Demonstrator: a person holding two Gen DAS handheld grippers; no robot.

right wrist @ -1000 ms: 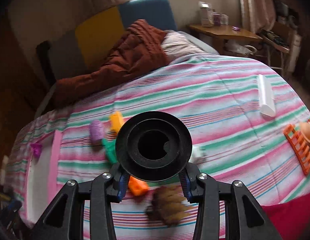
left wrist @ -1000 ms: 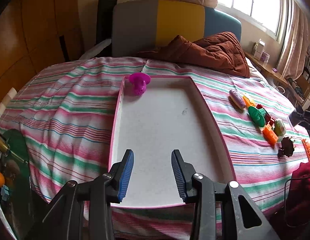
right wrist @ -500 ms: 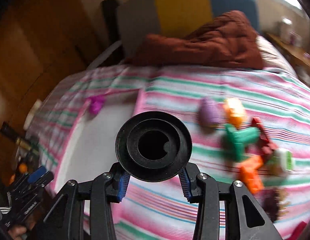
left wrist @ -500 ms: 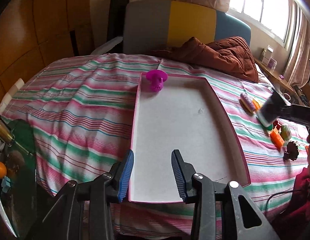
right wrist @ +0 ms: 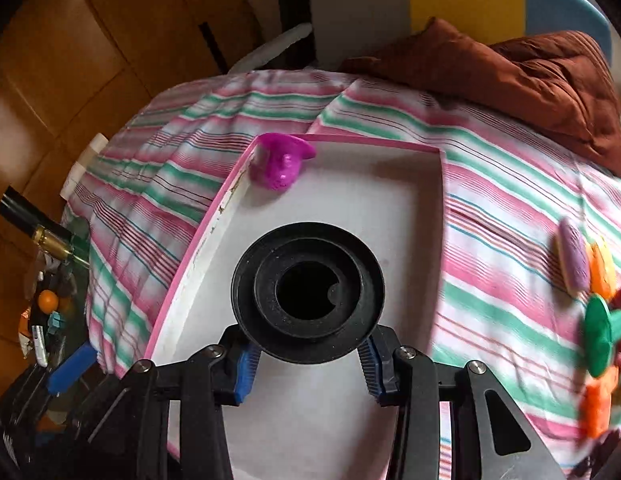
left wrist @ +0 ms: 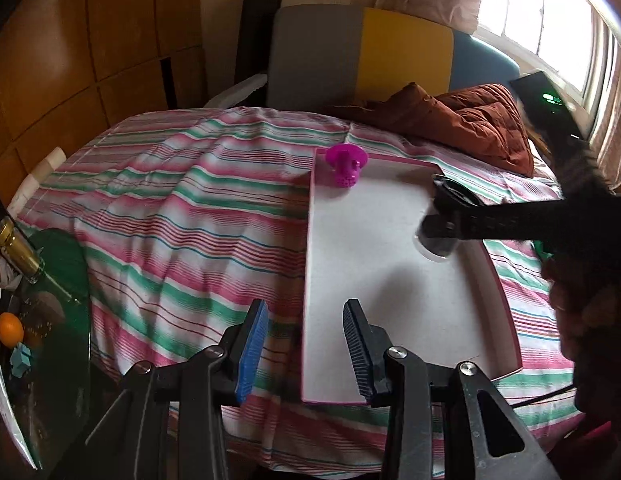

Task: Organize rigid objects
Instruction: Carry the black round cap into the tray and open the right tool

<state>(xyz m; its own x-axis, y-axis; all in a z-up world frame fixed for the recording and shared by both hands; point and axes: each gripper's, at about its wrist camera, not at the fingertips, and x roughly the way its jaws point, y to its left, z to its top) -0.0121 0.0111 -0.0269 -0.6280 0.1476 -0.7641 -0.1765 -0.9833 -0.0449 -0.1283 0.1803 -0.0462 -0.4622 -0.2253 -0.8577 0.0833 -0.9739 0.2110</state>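
Left claw point(left wrist: 304, 350) hung empty at tray's near left edge, jaws apart, little shifted over last second. Pink-rimmed tray point(right wrist: 230, 188) on striped bed held one item: magenta toy point(right wrist: 280, 162) in far left corner. Right claw point(right wrist: 306, 364), clamped on black cup point(right wrist: 308, 292), swept left from toy cluster point(right wrist: 598, 320) on bed's right to above tray interior. Judgement: carry nearly done; lowering and release remained, remaining toys unsorted.

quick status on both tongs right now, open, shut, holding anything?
Left tongs: open, nothing between them, over the near edge of the tray.
Right tongs: shut on a black cup, above the tray.
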